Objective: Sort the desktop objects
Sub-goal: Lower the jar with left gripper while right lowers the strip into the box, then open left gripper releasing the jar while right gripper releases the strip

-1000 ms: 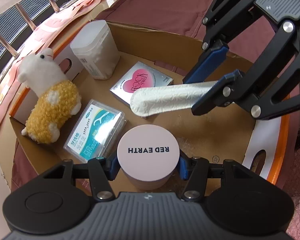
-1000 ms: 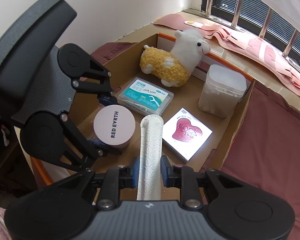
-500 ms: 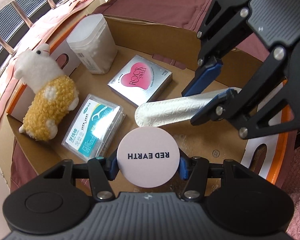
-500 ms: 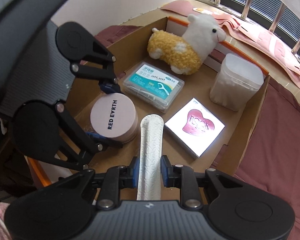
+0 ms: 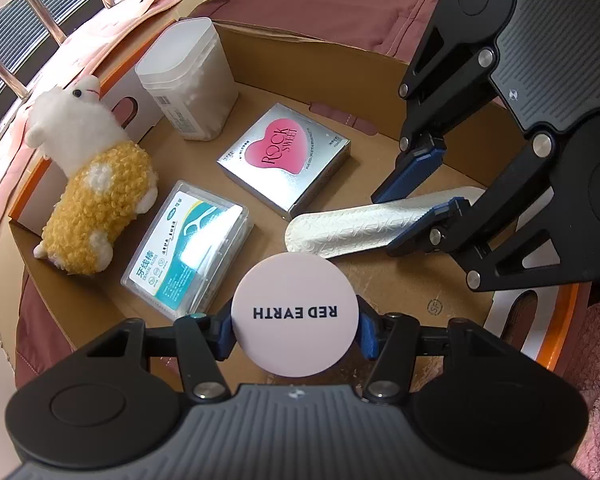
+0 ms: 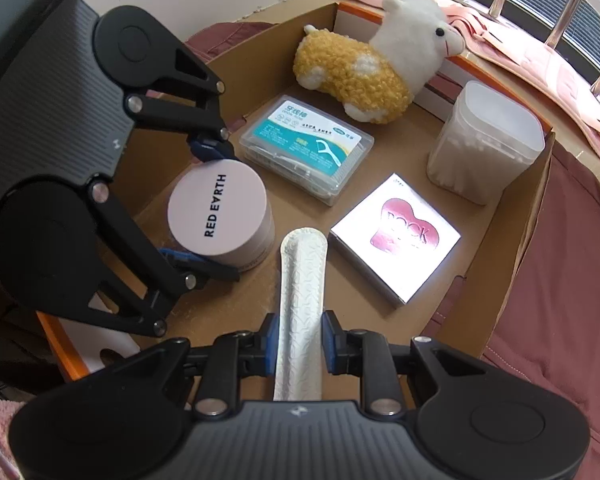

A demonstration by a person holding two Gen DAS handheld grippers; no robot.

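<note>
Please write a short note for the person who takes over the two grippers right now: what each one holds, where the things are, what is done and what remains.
Left gripper: shut on the pink RED EARTH jar, low inside the cardboard box.
Right gripper: shut on the white wrapped pad, its tip pointing into the box beside the jar.
Already lying in the box: plush alpaca, floss pick case, cotton swab tub, silver ROCK SWEET box.
Left to do: set down and release the jar and the pad on the bare floor near the box's front, then withdraw both grippers.
</note>
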